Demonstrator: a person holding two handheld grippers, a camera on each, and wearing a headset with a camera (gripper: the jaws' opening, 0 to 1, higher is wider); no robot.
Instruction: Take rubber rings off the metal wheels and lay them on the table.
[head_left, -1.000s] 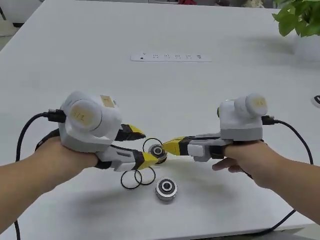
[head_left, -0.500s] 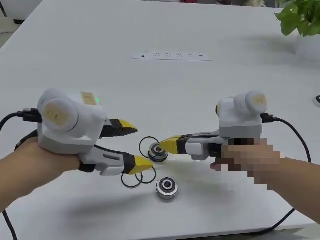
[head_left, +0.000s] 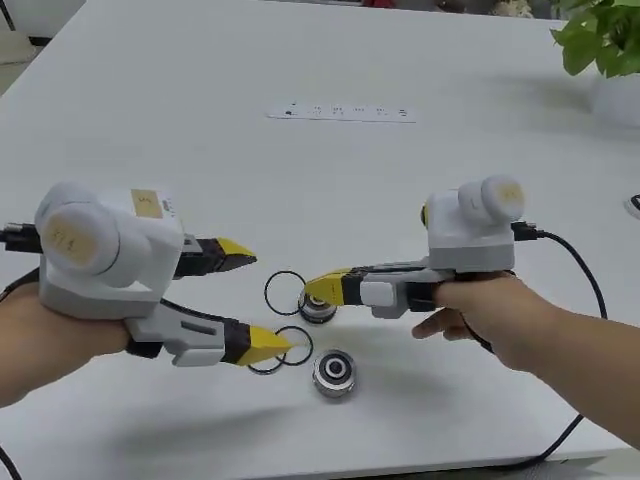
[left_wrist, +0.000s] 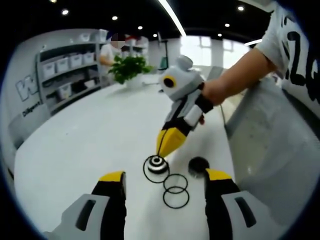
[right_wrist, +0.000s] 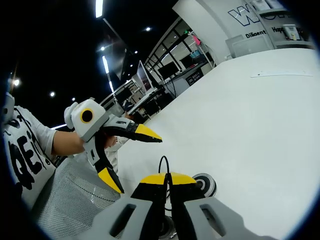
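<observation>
Near the front edge of the table (head_left: 200, 130), one wheel (head_left: 318, 306) sits under the tip of the right tool (head_left: 313, 288), a ring (head_left: 285, 272) touching its left side. A second wheel (head_left: 333, 373) stands nearer that edge, two overlapping rings (head_left: 312, 345) left of it. The left tool (head_left: 262, 300) hangs at their left. A power strip (head_left: 340, 113) lies toward the far edge, a plant (head_left: 600, 40) at the far right corner.

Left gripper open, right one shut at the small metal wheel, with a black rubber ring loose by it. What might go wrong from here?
1. The loose black rubber ring sits against the small metal wheel under the shut right gripper; lifting that wheel may well drag the ring along.
2. The open left gripper has its lower jaw over two black rings lying on the white table and could knock them aside.
</observation>
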